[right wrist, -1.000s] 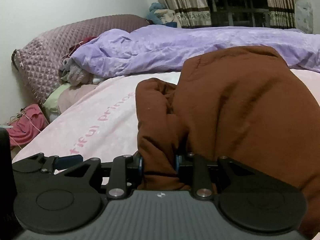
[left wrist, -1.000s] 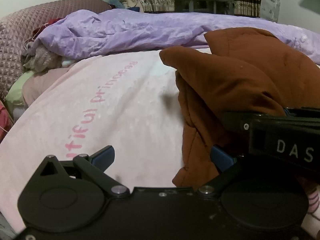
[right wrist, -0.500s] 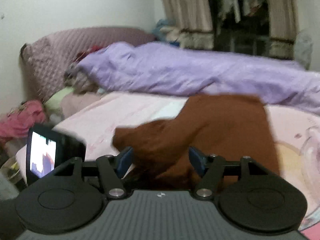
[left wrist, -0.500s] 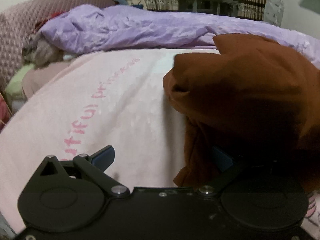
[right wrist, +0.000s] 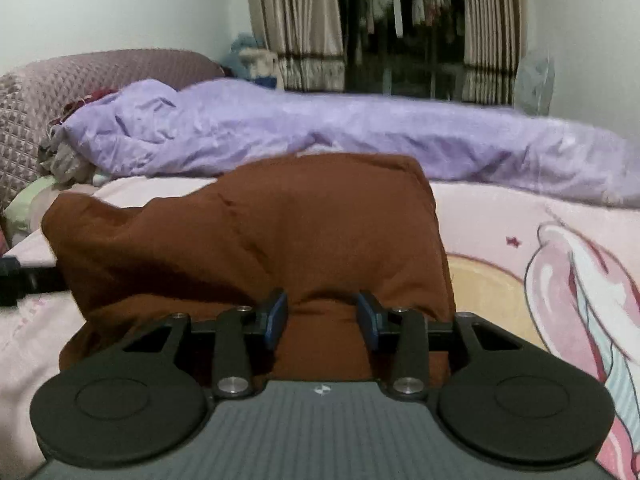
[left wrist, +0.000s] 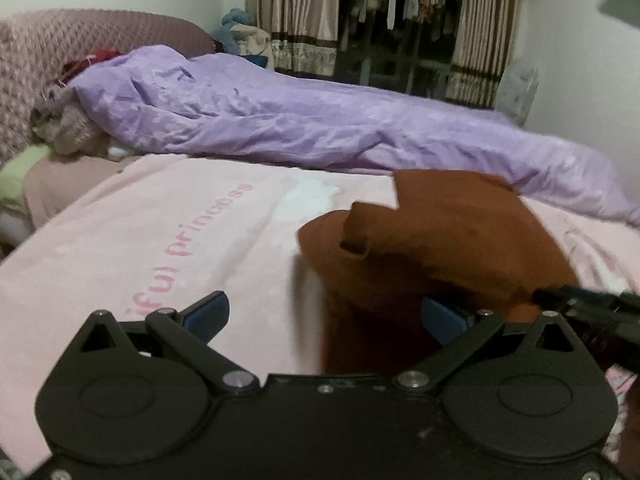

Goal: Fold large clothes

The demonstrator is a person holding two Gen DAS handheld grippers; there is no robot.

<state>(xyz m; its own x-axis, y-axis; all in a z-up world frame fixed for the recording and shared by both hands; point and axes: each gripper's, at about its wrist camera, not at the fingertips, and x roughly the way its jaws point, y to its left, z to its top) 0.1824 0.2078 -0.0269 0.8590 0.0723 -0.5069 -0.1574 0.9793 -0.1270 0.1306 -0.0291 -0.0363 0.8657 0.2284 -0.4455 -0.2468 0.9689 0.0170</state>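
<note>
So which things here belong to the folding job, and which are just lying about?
Job:
brown garment
left gripper, open beside it
right gripper, open around a fold
pink blanket it lies on

Lying about:
purple duvet
quilted headboard
clothes pile
curtains

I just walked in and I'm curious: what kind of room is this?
Most likely a home bedroom: a bed with a pink printed blanket, a rumpled purple duvet, and clothes on a rail behind curtains.

Pale walls (right wrist: 120,12), striped curtains (right wrist: 296,28) beside a dark window (left wrist: 400,36), quilted mauve headboard (right wrist: 60,92), rumpled lilac duvet (left wrist: 280,120).
</note>
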